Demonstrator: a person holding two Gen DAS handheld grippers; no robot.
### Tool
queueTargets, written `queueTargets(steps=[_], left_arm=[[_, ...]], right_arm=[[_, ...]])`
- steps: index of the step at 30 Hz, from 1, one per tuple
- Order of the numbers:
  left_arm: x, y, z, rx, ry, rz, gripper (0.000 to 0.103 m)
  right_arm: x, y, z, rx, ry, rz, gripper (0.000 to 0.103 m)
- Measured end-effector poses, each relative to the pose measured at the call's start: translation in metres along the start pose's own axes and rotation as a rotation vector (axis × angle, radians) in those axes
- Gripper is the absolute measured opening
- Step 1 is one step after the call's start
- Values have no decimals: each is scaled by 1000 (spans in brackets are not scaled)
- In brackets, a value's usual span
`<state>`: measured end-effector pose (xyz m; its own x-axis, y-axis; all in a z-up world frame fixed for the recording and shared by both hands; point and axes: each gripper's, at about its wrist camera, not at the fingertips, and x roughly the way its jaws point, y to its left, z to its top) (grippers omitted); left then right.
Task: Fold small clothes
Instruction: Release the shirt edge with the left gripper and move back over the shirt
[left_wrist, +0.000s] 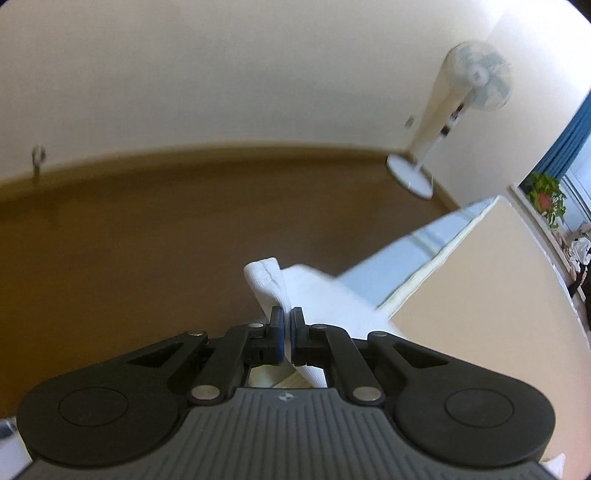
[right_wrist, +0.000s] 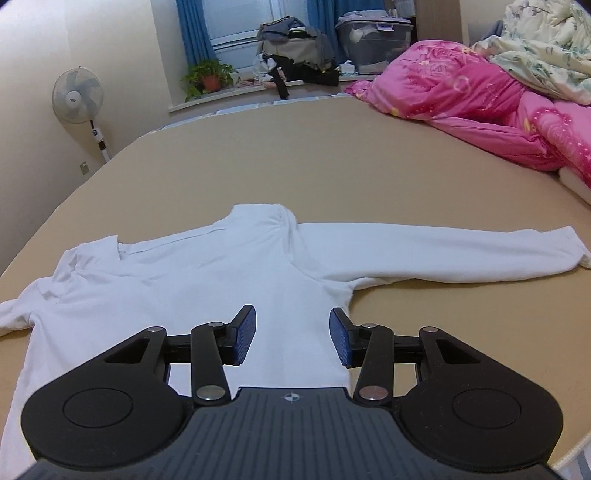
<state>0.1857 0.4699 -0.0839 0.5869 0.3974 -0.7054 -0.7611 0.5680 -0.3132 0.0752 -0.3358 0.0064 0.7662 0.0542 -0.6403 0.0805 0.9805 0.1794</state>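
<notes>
Tan bed bears a spread white shirt; pink quilt beyond.

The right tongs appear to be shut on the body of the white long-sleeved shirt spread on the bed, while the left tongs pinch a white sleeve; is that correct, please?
Not quite. The right wrist view shows the right tongs open, jaws apart above the white shirt on the bed, gripping nothing. The rest holds: the left tongs are shut on white cloth, apparently a sleeve.
</notes>
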Motion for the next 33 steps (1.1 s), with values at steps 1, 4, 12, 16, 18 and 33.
queueTargets(steps=[1, 4, 12, 16, 18, 33], left_arm=[[-13, -13, 1, 39, -48, -9, 2], [-61, -75, -3, 177, -186, -126, 2], [-217, -286, -119, 460, -194, -729, 3], [-271, -347, -205, 689, 71, -1065, 44], [-283, -345, -229, 786, 52, -1070, 44], [-156, -199, -182, 758, 21, -429, 43]], right_arm=[[2, 2, 0, -7, 0, 2, 46], [11, 8, 1, -22, 14, 7, 46], [41, 3, 17, 105, 42, 110, 7], [58, -9, 21, 244, 62, 190, 24], [65, -10, 22, 261, 68, 196, 30], [142, 37, 19, 225, 160, 269, 31]])
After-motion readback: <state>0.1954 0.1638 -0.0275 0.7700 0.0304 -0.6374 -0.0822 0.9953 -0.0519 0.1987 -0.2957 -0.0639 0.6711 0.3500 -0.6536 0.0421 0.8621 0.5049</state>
